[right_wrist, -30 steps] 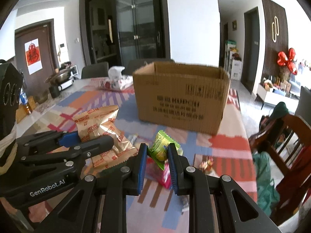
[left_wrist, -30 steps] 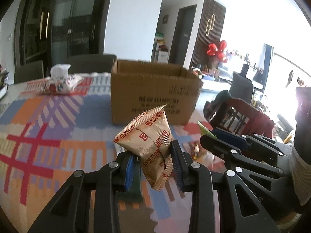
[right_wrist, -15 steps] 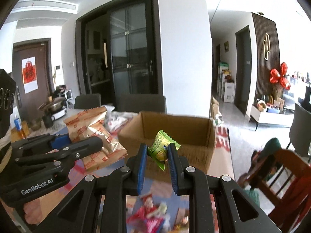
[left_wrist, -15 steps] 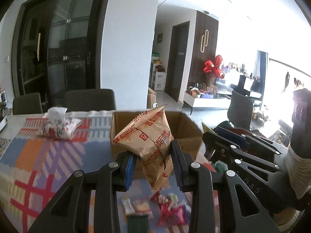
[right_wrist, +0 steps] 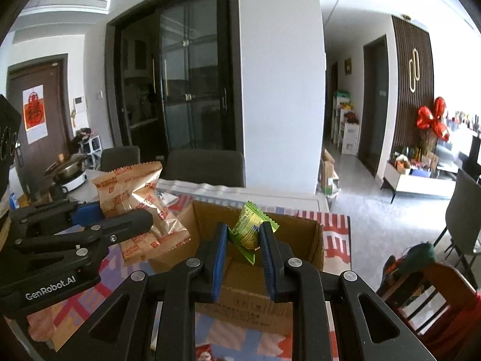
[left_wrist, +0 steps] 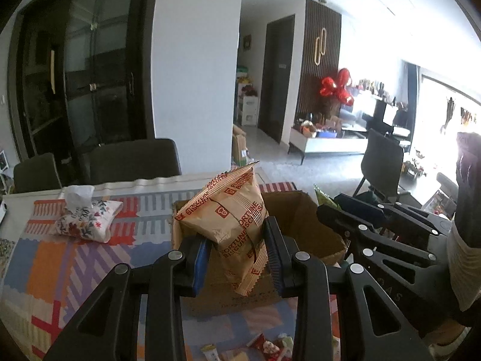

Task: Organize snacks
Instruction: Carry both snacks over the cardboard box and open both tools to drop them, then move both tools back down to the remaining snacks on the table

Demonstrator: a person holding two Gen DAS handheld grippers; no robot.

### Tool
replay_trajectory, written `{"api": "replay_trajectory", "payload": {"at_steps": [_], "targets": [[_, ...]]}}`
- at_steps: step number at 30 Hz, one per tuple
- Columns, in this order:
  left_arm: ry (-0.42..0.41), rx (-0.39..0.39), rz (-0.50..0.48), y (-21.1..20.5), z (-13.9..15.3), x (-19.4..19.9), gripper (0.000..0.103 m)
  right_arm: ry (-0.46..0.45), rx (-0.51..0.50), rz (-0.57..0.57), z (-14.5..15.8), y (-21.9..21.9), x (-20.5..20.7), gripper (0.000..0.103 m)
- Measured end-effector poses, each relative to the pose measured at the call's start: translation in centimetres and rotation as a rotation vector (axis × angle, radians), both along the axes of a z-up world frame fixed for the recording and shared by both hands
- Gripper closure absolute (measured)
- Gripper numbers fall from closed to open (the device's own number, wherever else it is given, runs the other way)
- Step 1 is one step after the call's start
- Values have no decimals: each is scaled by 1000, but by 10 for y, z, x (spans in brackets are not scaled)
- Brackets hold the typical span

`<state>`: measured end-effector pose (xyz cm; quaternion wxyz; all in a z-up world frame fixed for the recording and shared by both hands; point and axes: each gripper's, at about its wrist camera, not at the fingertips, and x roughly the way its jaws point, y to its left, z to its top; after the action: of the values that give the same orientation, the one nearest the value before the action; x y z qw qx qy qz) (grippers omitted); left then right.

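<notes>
My left gripper (left_wrist: 237,252) is shut on a tan Fortune Biscuits bag (left_wrist: 228,213) and holds it over the near left rim of the open cardboard box (left_wrist: 306,228). My right gripper (right_wrist: 242,255) is shut on a small green snack packet (right_wrist: 248,228), held above the box (right_wrist: 303,231) opening. The bag (right_wrist: 141,207) and the left gripper (right_wrist: 90,234) show at the left of the right wrist view. The right gripper (left_wrist: 345,210) shows at the right of the left wrist view.
The box stands on a table with a coloured patterned cloth (left_wrist: 60,258). Several small snacks (left_wrist: 264,346) lie on the cloth in front of the box. A floral tissue pack (left_wrist: 84,222) lies at the back left. Dark chairs (left_wrist: 135,162) stand behind; a wooden chair (right_wrist: 436,294) is at the right.
Both grippers have risen from the table with their snacks and moved forward over the box. The box opening now shows from above.
</notes>
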<state>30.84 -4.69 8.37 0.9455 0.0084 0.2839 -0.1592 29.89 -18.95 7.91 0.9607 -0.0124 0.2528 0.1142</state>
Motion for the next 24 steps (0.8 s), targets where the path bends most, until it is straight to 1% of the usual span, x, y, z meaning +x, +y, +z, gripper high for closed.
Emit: {"api": "replay_trajectory", "payload": {"at_steps": [4, 8, 11, 12, 13, 14, 16, 21, 22, 23, 24], "targets": [[43, 16, 14, -5, -10, 21, 69, 51, 13, -6, -14, -8, 21, 80], [95, 38, 19, -11, -22, 42, 69, 82, 21, -13, -24, -12, 36, 80], [125, 56, 41, -15, -29, 53, 64, 101, 21, -21, -33, -14, 46, 80], [131, 64, 52, -15, -30, 53, 58, 107, 20, -22, -36, -15, 48, 79], [131, 69, 60, -15, -30, 53, 52, 116, 16, -27, -39, -15, 51, 74], [128, 83, 64, -15, -31, 51, 49, 120, 10, -40, -41, -16, 50, 68], [115, 103, 79, -12, -32, 46, 46, 116, -3, -53, -41, -15, 50, 62], [95, 124, 112, -3, -32, 20, 42, 120, -3, -35, -45, -13, 31, 60], [86, 134, 115, -3, -31, 13, 42, 116, 0, -32, -45, -12, 24, 56], [70, 132, 116, -1, -30, 5, 42, 113, 5, -29, -45, -12, 19, 54], [56, 136, 120, 1, -28, -3, 39, 108, 10, -28, -44, -11, 13, 53]]}}
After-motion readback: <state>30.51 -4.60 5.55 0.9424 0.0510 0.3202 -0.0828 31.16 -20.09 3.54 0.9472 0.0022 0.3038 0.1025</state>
